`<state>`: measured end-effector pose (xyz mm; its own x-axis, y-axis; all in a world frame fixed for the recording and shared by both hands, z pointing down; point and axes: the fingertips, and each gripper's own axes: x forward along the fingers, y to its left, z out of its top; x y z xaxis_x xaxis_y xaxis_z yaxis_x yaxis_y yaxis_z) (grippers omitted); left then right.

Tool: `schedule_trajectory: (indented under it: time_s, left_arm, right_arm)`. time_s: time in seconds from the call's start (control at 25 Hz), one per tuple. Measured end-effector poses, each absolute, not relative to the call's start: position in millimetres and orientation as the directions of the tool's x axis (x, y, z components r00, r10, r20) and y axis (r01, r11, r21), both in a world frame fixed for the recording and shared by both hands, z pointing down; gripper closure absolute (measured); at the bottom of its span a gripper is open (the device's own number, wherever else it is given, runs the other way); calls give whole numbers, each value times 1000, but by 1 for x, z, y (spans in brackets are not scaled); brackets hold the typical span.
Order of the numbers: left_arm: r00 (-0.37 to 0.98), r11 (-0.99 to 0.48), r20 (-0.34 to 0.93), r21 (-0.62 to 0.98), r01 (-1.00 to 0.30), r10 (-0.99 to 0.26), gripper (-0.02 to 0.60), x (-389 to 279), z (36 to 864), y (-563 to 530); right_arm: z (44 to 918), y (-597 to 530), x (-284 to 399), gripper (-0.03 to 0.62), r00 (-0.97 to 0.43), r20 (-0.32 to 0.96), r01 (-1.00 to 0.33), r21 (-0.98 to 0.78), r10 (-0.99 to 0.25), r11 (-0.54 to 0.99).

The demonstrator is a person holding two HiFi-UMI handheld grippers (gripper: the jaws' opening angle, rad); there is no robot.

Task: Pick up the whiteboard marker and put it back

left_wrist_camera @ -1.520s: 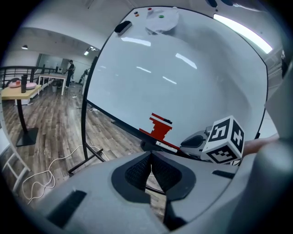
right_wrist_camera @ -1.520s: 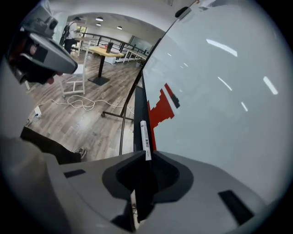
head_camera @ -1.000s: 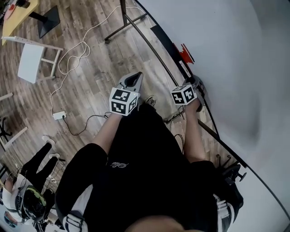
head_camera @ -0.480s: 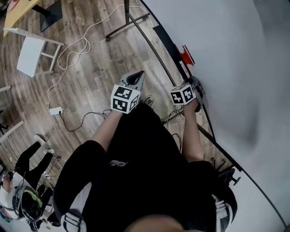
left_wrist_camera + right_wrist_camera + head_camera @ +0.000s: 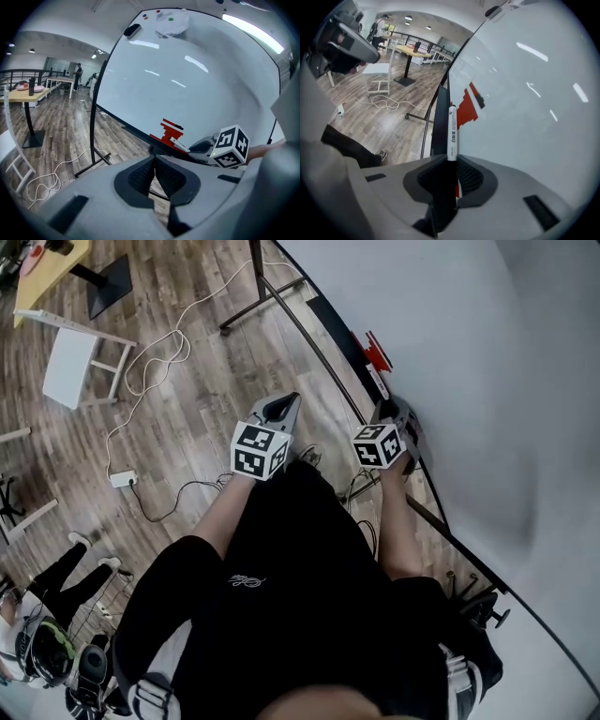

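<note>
At the lower edge of a large whiteboard (image 5: 487, 381), seen from above, a person in black stands on a wood floor (image 5: 187, 381) and holds 2 grippers out in front. The right gripper (image 5: 452, 165) is clamped on the whiteboard marker (image 5: 452, 131). Its 2 jaws press on the marker's lower part, and the white printed barrel sticks straight out ahead of them. The marker lies along the board's dark bottom rail (image 5: 439, 123), close in front of it; whether it touches the rail cannot be told. A red stepped shape (image 5: 465, 105) sits low on the board's face, just beside the marker's far end. The left gripper (image 5: 154, 164) holds nothing, and its 2 jaws are pressed together. It is held beside the right gripper, farther from the board, pointing towards the same lower edge. On the floor beyond, a white cable (image 5: 150, 362) trails past a white stool (image 5: 70, 362), which stands near a yellow table (image 5: 42, 273)
</note>
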<state>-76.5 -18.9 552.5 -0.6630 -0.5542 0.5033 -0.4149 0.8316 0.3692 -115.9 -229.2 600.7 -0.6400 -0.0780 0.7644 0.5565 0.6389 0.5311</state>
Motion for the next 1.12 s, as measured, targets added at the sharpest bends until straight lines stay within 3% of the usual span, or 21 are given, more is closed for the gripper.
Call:
schedule_trajectory:
  time_s: [0.32,0.6,0.76,1.12]
  left_arm:
    - [-677,820,463,342,-459,-572,574,-76,529,-44]
    - [-709,805,382,307,-507,-592,574,-71,490,-64]
    - [-732,812,352,249,-527,-583,574,-73,469,-71]
    - [-762,806,273,281,-521,-588,574,-72,439,-67]
  right_arm:
    - [556,-205,-104,539,-750,628,524,373,206,766]
    - [510,-165,-87,539,-767,461,553,121,447,824]
    - [484,-146,-84,539,-760,378,589,59,528,806]
    - [453,-113,-70,539,-725,270,660,8,634,751]
